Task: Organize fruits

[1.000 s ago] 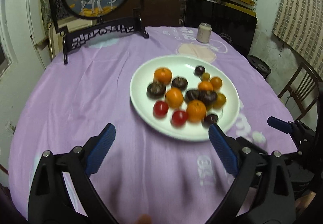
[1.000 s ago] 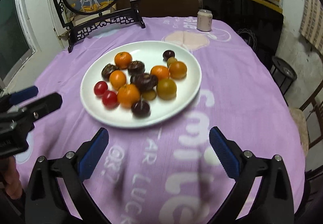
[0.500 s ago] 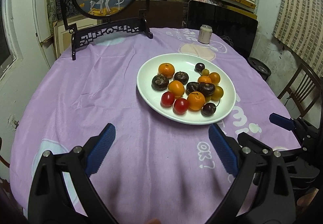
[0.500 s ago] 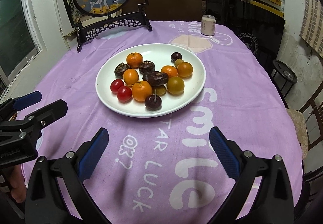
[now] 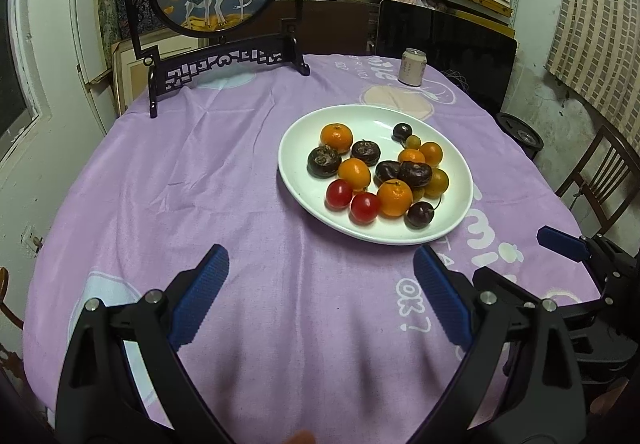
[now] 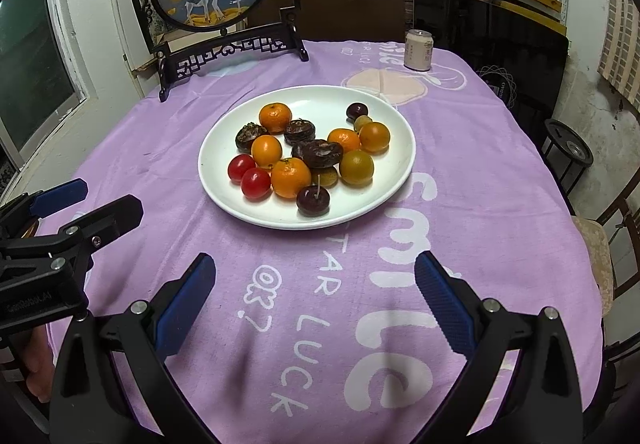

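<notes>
hovering short of the white plate [image 6: 404, 164] of fruit [image 6: 291, 177]: left gripper [image 5: 320, 284] and right gripper [image 6: 314, 280], jaws spread wide, empty.

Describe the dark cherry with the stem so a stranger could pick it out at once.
Find the white plate on the purple tablecloth. At its near edge, beside the front orange, sits the dark cherry. It alone has a pale stem sticking straight up.

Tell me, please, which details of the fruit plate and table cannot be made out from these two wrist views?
- Small yellowish fruit: largely hidden behind a mandarin and cherry in both views.
- Can label: too small to read.
- Tablecloth near edge: hidden by each camera's own gripper frame.
- Plate base under the fruit: covered.
</notes>
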Motion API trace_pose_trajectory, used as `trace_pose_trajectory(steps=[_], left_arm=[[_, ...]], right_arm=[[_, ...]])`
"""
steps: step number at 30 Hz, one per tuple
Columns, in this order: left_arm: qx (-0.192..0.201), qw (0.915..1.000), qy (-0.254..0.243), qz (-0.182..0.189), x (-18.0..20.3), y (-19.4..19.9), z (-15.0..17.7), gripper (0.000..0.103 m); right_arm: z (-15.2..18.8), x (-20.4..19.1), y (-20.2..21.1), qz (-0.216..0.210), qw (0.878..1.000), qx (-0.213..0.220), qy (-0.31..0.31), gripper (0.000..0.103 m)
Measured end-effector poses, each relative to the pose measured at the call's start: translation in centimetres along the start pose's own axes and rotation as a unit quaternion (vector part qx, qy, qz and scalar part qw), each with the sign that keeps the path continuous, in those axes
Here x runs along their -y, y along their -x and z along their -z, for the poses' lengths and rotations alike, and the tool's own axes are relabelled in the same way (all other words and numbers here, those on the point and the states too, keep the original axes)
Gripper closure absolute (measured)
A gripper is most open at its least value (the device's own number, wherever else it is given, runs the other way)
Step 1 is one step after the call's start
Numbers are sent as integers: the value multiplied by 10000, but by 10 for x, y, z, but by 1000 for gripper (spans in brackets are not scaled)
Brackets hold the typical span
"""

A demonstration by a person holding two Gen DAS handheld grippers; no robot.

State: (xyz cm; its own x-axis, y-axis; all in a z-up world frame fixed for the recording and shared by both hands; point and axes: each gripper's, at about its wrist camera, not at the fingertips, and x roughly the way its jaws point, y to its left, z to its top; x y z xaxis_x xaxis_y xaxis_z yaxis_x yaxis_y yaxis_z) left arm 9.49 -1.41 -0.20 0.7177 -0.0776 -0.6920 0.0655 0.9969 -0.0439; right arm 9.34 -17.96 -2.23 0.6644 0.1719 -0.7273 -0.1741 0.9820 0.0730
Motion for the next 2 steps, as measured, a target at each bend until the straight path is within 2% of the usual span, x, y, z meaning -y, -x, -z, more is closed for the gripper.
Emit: trace_pose_trajectory(steps=[2], left_arm=[[-19, 10000, 17, 9, -1, 0, 0, 8]], right_arm=[[0, -1, 0, -7, 10000, -8, 0, 3]])
